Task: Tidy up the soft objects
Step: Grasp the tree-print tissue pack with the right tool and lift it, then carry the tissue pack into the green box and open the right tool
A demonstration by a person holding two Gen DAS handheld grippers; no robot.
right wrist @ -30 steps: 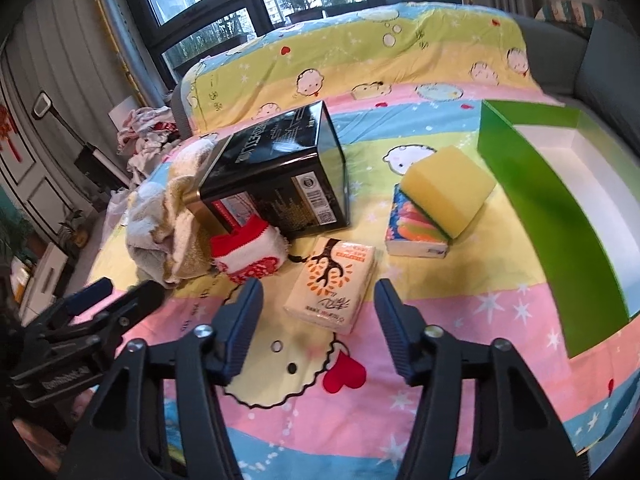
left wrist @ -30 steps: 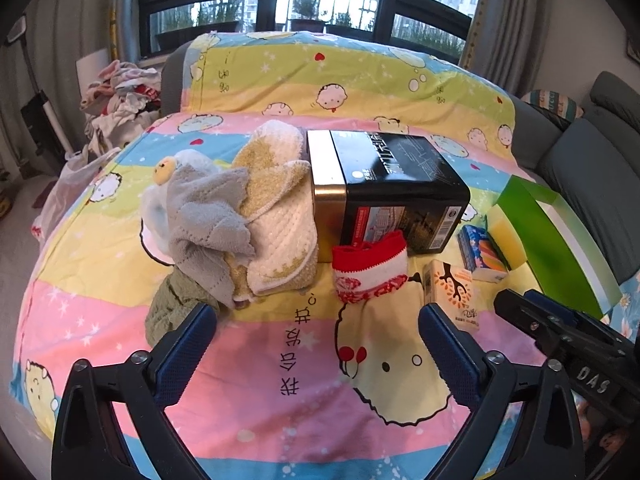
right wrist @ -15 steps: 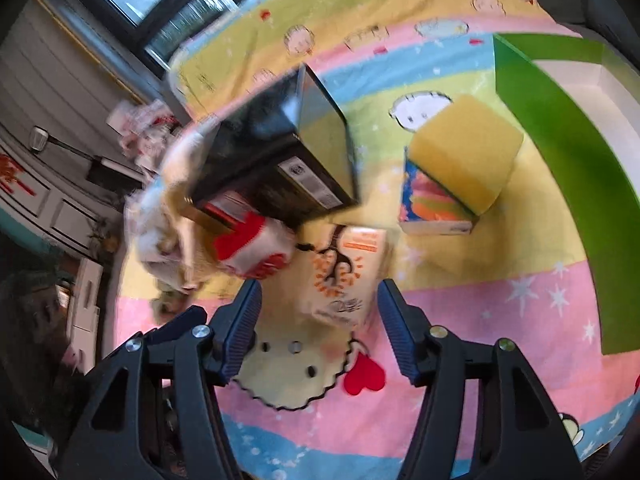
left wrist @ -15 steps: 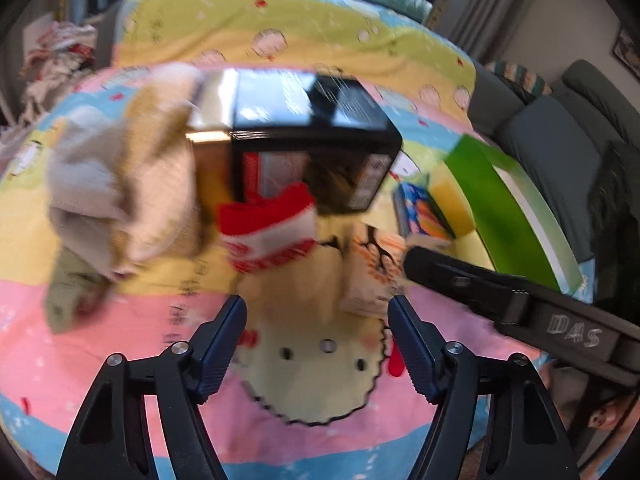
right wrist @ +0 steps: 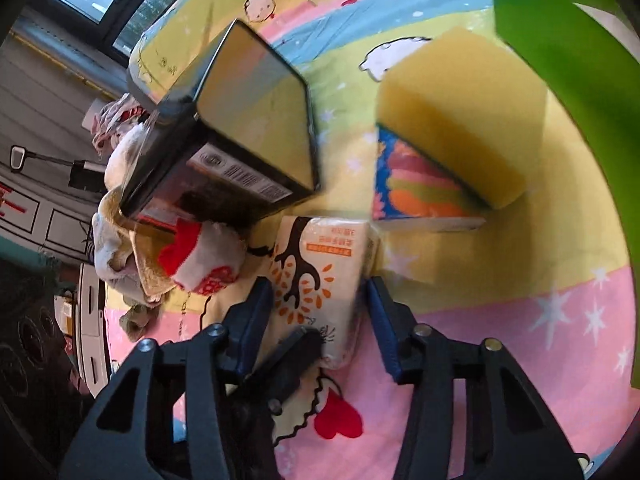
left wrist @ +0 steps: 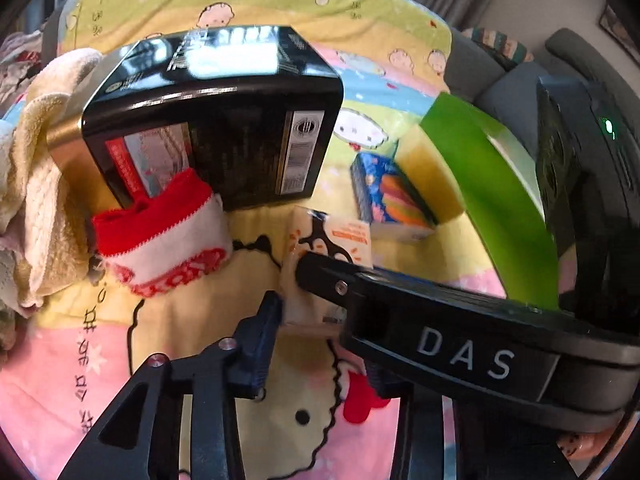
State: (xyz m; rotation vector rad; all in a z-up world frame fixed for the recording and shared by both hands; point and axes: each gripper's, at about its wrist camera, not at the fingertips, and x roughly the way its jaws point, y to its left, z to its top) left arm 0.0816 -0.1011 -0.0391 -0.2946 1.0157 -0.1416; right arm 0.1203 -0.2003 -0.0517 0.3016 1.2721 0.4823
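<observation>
The right gripper, jaws apart, straddles the tissue pack lying near the black box, the left gripper's jaw state unclear; next, I judge, it closes.

bed — cartoon sheet | on it: black box, red-white sock, tissue pack, green bin — towel pile

Both grippers open (crossed)

Red-and-white sock, yellow sponge, green box, pastel cartoon sheet.
</observation>
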